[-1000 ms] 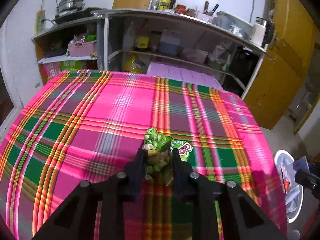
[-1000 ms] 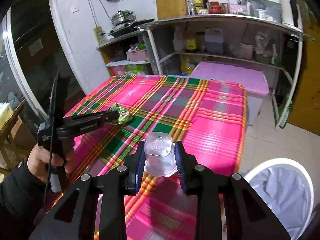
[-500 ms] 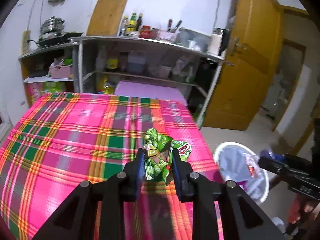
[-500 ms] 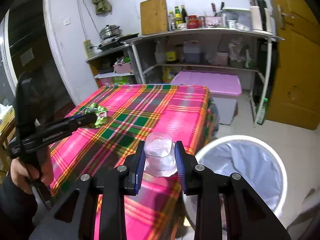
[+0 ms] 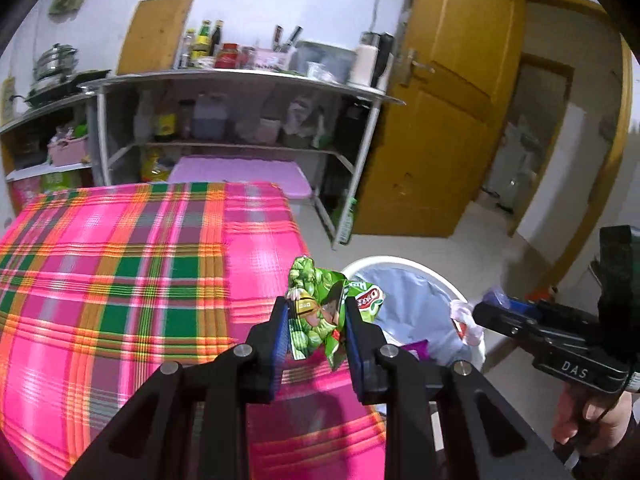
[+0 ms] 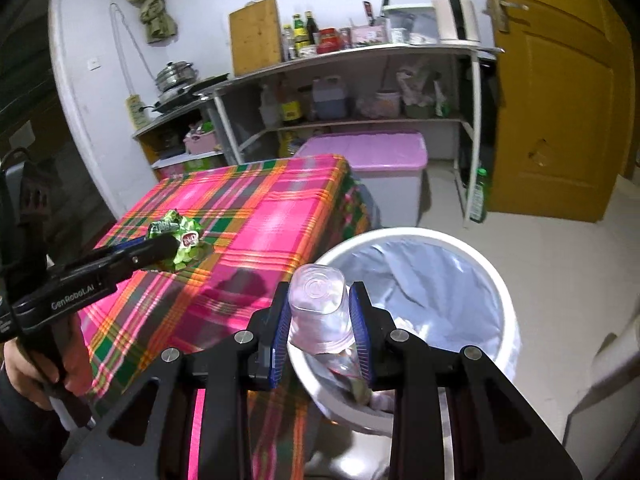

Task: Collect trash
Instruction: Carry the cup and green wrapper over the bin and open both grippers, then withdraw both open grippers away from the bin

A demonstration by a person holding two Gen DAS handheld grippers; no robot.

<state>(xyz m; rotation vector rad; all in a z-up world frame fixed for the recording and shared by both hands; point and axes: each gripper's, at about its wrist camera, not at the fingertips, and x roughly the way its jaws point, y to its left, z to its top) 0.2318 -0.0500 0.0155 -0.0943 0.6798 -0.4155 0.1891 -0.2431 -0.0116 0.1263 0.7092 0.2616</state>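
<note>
Trash is being carried to the lined bin (image 6: 496, 280) right of the table (image 5: 120, 272): left gripper (image 5: 316, 316) clamping a green wrapper (image 5: 316, 304), right gripper (image 6: 320, 320) pinching a clear cup (image 6: 318, 304) over the rim. Next, releasing inside.

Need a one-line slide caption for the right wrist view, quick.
Right gripper holds a clear plastic cup at the rim of the white round trash bin, beside the pink plaid tablecloth.

Both wrist cameras face the shelves (image 5: 240, 92) (sharing the bin (image 6: 420, 240)).
</note>
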